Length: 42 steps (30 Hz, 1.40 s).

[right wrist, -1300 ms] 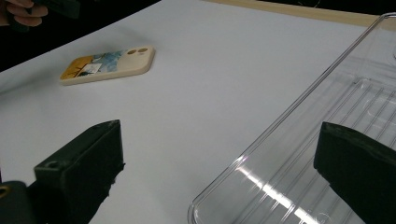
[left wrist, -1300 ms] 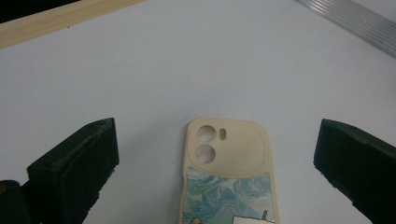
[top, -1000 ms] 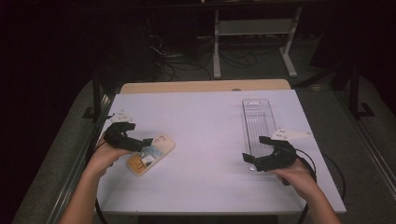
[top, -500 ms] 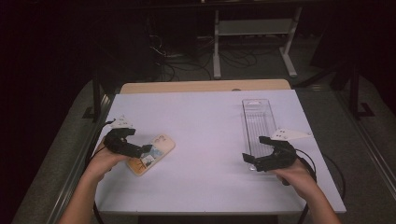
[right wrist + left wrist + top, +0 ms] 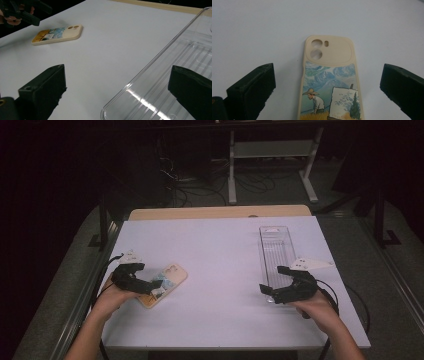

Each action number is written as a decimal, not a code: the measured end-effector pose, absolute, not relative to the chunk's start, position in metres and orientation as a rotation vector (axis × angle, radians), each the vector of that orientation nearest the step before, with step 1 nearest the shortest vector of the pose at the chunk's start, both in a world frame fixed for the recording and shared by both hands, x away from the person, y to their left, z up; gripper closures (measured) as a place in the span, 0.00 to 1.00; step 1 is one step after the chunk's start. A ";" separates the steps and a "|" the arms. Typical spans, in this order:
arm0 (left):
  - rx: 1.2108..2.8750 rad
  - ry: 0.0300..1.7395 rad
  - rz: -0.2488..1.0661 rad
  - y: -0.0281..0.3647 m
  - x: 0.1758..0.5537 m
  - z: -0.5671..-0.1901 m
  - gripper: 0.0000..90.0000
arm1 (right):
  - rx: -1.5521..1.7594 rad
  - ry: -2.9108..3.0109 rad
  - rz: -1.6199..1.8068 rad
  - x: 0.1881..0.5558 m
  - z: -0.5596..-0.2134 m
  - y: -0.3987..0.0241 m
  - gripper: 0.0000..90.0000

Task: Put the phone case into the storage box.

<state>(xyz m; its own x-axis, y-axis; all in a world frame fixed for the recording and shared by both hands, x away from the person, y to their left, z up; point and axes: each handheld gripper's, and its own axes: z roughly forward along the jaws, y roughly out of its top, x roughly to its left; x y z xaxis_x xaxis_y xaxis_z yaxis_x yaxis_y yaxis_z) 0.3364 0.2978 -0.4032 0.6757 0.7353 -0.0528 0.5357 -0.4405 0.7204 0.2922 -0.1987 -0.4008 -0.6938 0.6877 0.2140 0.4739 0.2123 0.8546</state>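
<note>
A cream phone case (image 5: 329, 82) printed with a painter at an easel lies flat on the white table (image 5: 220, 265), camera cut-outs pointing away from me. My left gripper (image 5: 328, 73) is open, one jaw on each side of the case, neither touching it. In the high view the left gripper (image 5: 149, 280) sits at the near-left end of the phone case (image 5: 167, 279). My right gripper (image 5: 117, 83) is open over the near corner of a long clear plastic tray (image 5: 180, 55), holding nothing. In the high view the right gripper (image 5: 274, 281) is at the tray's (image 5: 276, 245) near end.
The right gripper view shows the phone case (image 5: 58, 33) far off on the table, with the left gripper (image 5: 25, 12) behind it. Beyond the table's far wooden edge (image 5: 220, 212) the dark floor holds cables and a metal stand (image 5: 270, 155).
My left gripper has drawn slightly back toward me along the phone case. The case, the tray and the right gripper have not moved.
</note>
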 end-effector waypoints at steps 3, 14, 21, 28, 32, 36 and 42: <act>2.173 0.953 0.358 0.296 0.336 -0.408 0.00 | 1.110 2.270 1.479 0.292 -0.401 -0.199 0.01; 2.221 0.943 0.357 0.290 0.337 -0.419 0.00 | 1.110 2.270 1.478 0.292 -0.401 -0.199 0.01; 2.229 0.968 0.342 0.289 0.337 -0.425 0.00 | 1.109 2.270 1.478 0.292 -0.401 -0.199 0.01; 2.250 0.952 0.345 0.285 0.339 -0.433 0.00 | 1.107 2.271 1.478 0.292 -0.401 -0.199 0.01; 2.259 0.952 0.340 0.282 0.339 -0.437 0.00 | 1.106 2.272 1.477 0.292 -0.401 -0.199 0.01; 2.267 0.958 0.331 0.281 0.339 -0.440 0.00 | 1.106 2.273 1.477 0.292 -0.401 -0.199 0.01; 2.272 0.967 0.321 0.280 0.339 -0.443 0.00 | 1.105 2.273 1.477 0.292 -0.401 -0.199 0.01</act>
